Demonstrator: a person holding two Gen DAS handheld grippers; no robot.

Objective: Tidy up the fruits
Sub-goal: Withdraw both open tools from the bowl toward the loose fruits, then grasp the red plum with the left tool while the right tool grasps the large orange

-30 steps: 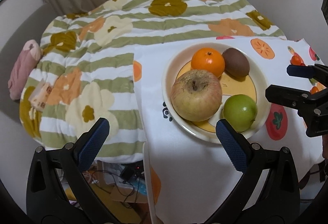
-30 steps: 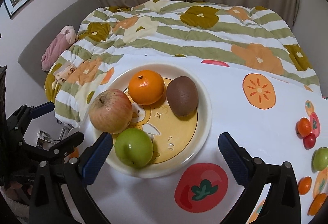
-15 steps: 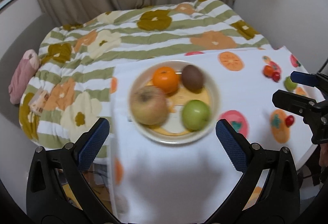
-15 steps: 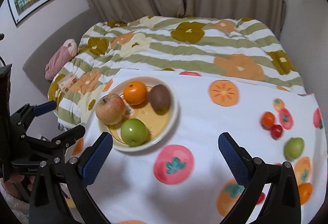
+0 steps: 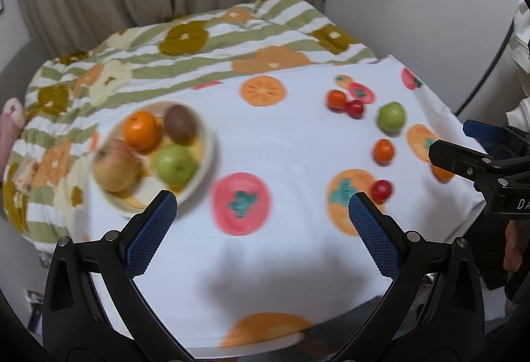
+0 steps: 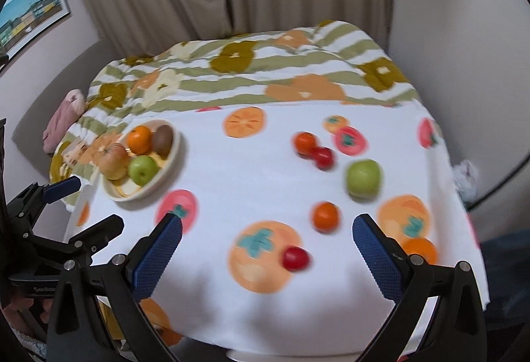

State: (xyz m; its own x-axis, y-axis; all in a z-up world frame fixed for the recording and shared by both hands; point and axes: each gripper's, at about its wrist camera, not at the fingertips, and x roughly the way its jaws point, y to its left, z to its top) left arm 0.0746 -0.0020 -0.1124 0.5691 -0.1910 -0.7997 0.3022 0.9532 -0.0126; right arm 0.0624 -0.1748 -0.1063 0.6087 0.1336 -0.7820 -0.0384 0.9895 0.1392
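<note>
Both tools have pulled back from the plate over the last second, so the whole spread now shows. The left hand-held gripper (image 5: pixel 261 219) and the right hand-held gripper (image 6: pixel 266 241) both hang above the near edge of the surface (image 6: pixel 251 176) with jaws spread wide and nothing between them.

Nearest the right hand-held gripper, just ahead between its fingers, lies a red cherry tomato (image 6: pixel 295 257). Beyond it sits a small orange fruit (image 6: pixel 326 216), and further ahead to the right a loose green apple (image 6: pixel 363 179). Further still, an orange-red tomato (image 6: pixel 305 143) touches a second red cherry tomato (image 6: pixel 323 157).

Far ahead to its left, close in front of the left hand-held gripper, the plate (image 5: pixel 207 160) holds a large apple (image 5: pixel 116 165), a green apple (image 5: pixel 176 163), a mandarin (image 5: pixel 140 129) and a kiwi (image 5: pixel 180 123).

The retreat probably marks a switch from the filled plate to the scattered pieces. Those five loose fruits remain to be gathered, and the right hand-held gripper is best placed for the nearest tomato.
</note>
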